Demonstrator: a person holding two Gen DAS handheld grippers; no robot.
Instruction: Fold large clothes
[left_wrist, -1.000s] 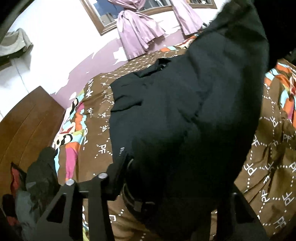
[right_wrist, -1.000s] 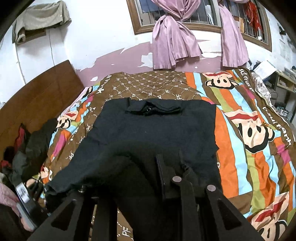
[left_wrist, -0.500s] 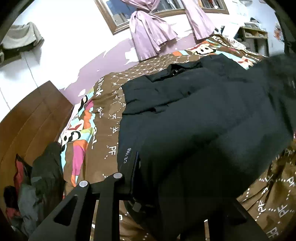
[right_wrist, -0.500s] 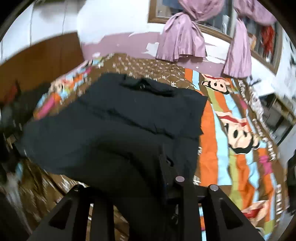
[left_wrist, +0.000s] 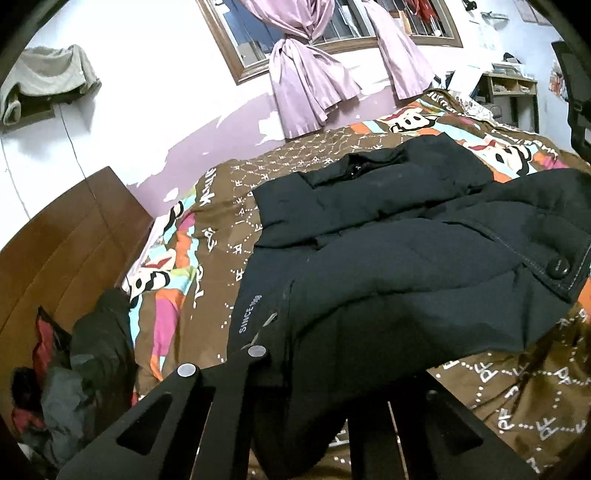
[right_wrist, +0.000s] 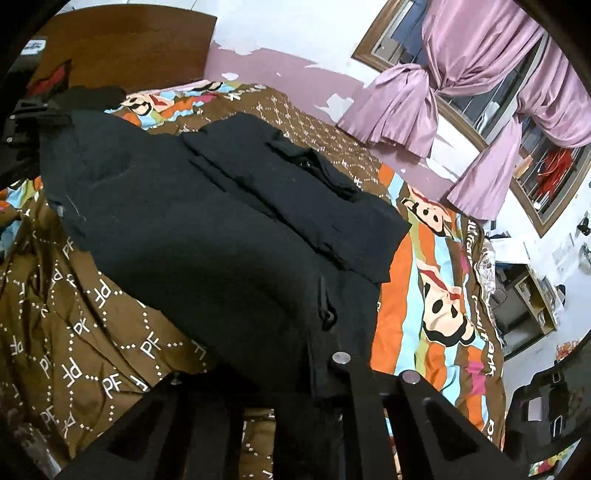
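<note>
Two grippers: both are clamped on the near hem of the coat, one corner each, so the hem can be carried as one edge.
Left gripper: closed on cloth at the hem's left side.
Right gripper: closed on cloth at the right side.
Coat: spread on the bed, collar far, near part raised; likely for folding hem toward collar.

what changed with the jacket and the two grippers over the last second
The sleeve that hung high in front of the left camera has come down across the black jacket, its buttoned cuff now on top. The left gripper and right gripper have just been closing and now pinch the near hem. The collar end and the bedspread lie as before.
</note>
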